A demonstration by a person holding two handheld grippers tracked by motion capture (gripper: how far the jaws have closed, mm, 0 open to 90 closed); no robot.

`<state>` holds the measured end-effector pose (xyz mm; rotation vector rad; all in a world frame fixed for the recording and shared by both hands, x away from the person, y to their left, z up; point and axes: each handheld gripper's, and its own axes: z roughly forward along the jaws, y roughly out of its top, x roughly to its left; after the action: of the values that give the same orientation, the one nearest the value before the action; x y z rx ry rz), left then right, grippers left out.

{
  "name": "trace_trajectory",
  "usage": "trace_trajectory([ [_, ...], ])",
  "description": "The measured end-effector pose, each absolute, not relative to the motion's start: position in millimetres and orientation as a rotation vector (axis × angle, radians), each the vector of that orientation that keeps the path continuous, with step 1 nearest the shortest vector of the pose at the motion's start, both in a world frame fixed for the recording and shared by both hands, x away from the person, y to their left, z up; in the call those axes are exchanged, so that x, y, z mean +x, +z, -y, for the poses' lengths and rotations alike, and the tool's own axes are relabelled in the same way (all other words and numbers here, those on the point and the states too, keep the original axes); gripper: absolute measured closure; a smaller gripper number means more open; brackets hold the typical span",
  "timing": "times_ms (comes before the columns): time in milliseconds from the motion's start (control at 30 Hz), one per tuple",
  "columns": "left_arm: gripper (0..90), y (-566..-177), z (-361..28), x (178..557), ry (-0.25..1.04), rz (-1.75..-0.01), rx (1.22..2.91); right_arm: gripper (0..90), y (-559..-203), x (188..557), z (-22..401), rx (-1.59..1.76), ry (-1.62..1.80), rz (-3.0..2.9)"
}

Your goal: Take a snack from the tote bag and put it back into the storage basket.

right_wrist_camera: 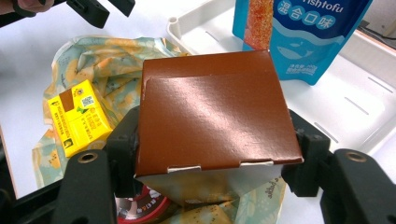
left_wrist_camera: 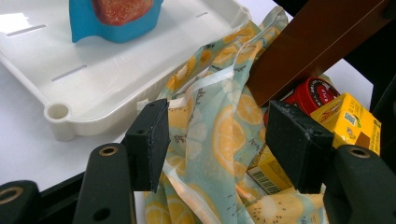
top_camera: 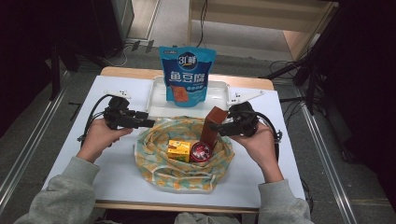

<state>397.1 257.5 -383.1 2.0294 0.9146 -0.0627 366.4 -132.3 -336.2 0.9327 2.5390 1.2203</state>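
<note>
Lemon-print cloth bag holds yellow carton and red tin.

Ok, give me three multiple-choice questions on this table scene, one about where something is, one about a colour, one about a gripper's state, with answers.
1. Where does the blue snack pouch stand?
A. in the white tray
B. in the lemon-print bag
C. on the floor

2. What colour is the small carton in the bag?
A. green
B. yellow
C. purple

3. What is the right gripper doing?
A. hanging open over the tray
B. clamping the red tin
C. gripping the brown box

Answers: 1 A, the pouch rises from the tray behind the bag. 2 B, the carton is yellow beside the red tin. 3 C, in the right gripper view both pads press the brown box's sides.
</note>
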Motion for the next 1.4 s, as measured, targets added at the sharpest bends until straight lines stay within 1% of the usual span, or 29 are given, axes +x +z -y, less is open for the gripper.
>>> trace_trajectory([
  [233,40.4,-383.1,-258.0,397.1,-0.062,-0.918,2.024,37.0,-322.0,367.5,134.2,0.943,1.222,-2.534],
  [867,40.6,-382.6,-260.5,397.1,-0.068,-0.924,2.016,37.2,-259.0,374.7,129.3,0.902,1.237,-2.506],
  [1133,40.7,-382.8,-262.1,397.5,-0.070,-0.922,2.018,37.3,-238.2,389.1,121.4,0.893,1.237,-2.492],
  [1400,40.7,-384.0,-262.6,397.9,-0.070,-0.927,2.018,37.4,-232.9,414.0,112.3,0.901,1.221,-2.470],
])
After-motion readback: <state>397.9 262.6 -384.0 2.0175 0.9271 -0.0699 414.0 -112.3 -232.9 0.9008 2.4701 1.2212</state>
